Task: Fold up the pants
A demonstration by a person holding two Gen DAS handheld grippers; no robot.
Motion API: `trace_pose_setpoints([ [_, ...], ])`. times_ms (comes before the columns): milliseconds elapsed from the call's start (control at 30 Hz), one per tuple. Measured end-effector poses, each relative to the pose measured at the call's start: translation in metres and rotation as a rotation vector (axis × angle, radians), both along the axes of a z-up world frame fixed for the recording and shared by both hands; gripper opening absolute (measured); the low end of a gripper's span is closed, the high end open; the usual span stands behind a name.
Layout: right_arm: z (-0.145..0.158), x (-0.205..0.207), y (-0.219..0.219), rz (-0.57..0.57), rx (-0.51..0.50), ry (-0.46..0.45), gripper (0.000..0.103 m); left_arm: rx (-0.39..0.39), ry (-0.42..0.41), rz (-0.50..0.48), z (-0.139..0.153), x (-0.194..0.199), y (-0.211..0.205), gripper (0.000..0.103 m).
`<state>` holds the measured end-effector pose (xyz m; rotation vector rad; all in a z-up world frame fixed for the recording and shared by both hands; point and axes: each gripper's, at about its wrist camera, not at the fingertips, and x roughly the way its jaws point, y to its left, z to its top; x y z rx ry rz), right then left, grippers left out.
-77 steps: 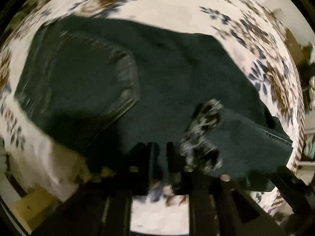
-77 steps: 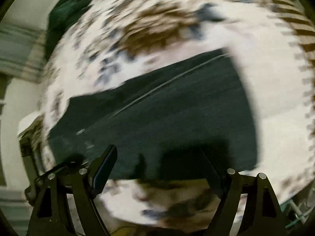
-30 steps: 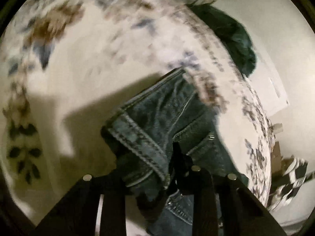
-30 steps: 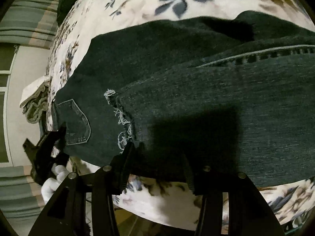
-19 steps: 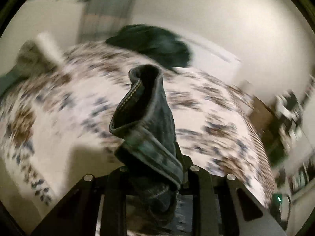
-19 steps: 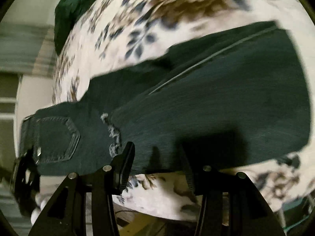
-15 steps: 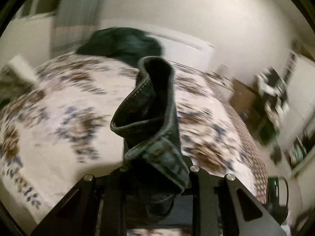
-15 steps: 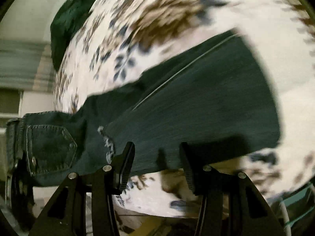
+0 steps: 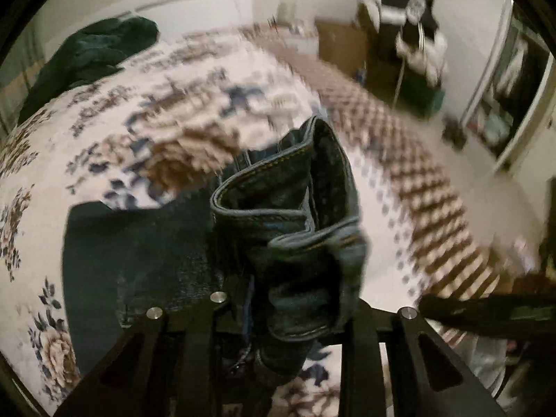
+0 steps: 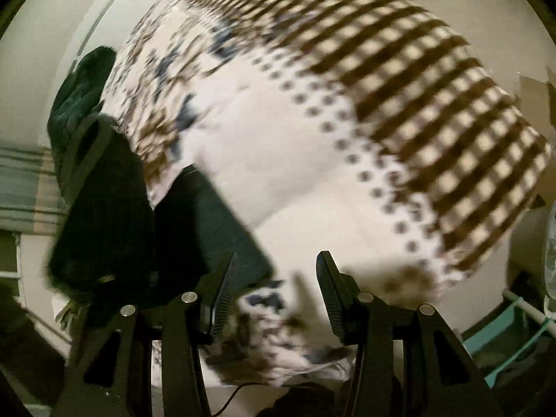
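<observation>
Dark blue denim pants (image 9: 139,253) lie folded on a floral bedspread (image 9: 87,146). My left gripper (image 9: 281,316) is shut on the bunched waistband (image 9: 292,229), held up above the rest of the pants. In the right wrist view the pants (image 10: 208,229) show at lower left, with a lifted dark part (image 10: 104,215) beside them. My right gripper (image 10: 276,288) is open and empty, just right of the pants' edge, over the bedspread (image 10: 312,160).
A dark green cloth heap (image 9: 93,52) lies at the bed's far corner, also in the right wrist view (image 10: 83,93). A checked brown border (image 10: 434,111) runs along the bed's end. Furniture and a cardboard box (image 9: 344,48) stand beyond the bed.
My left gripper has lifted the waistband and swung it over the folded pants toward the bed's foot. My right gripper has slid right, off the pants.
</observation>
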<state>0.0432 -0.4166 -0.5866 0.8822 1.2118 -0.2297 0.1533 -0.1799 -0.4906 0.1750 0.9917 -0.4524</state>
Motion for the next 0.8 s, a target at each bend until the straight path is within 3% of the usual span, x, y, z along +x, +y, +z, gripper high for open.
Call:
trace_pose_setpoints([
  [67, -0.002, -0.009, -0.006, -0.004, 0.001, 0.016, 0.053, 0.019, 0.058, -0.024, -0.007, -0.005, -0.011, 0.033],
  [133, -0.005, -0.013, -0.011, 0.005, -0.001, 0.033, 0.067, -0.008, 0.107, -0.045, -0.004, -0.008, -0.013, 0.054],
  [167, -0.006, -0.014, -0.015, 0.01, -0.002, 0.031, 0.077, -0.035, 0.132, -0.055, 0.001, -0.009, -0.011, 0.075],
  [267, -0.001, -0.015, -0.019, 0.015, 0.003, -0.007, 0.093, -0.107, 0.189, -0.036, 0.018, -0.008, 0.004, 0.086],
  [333, 0.0, -0.009, -0.022, -0.001, 0.039, -0.048, 0.1, -0.161, 0.223, 0.022, 0.031, -0.003, 0.027, 0.086],
  [400, 0.001, 0.007, -0.021, 0.015, 0.061, -0.08, 0.1, -0.182, 0.222, 0.104, 0.042, 0.008, 0.062, 0.086],
  [500, 0.0, 0.035, -0.013, 0.049, 0.099, -0.118, 0.1, -0.145, 0.196, 0.223, 0.046, 0.024, 0.114, 0.086],
  [600, -0.009, 0.068, 0.0, 0.089, 0.198, -0.149, 0.1, -0.073, 0.223, 0.308, 0.027, 0.043, 0.158, 0.086],
  [667, -0.026, 0.088, 0.007, 0.109, 0.256, -0.112, 0.1, -0.044, 0.243, 0.354, 0.014, 0.053, 0.18, 0.086],
  [733, -0.055, 0.103, 0.015, 0.124, 0.263, 0.023, 0.1, -0.02, 0.257, 0.397, 0.001, 0.064, 0.198, 0.086],
  [767, -0.068, 0.106, 0.017, 0.132, 0.29, 0.067, 0.094, -0.02, 0.264, 0.405, -0.003, 0.068, 0.202, 0.086],
  [800, -0.079, 0.104, 0.019, 0.111, 0.359, 0.059, 0.082, -0.029, 0.278, 0.411, -0.008, 0.074, 0.207, 0.086],
])
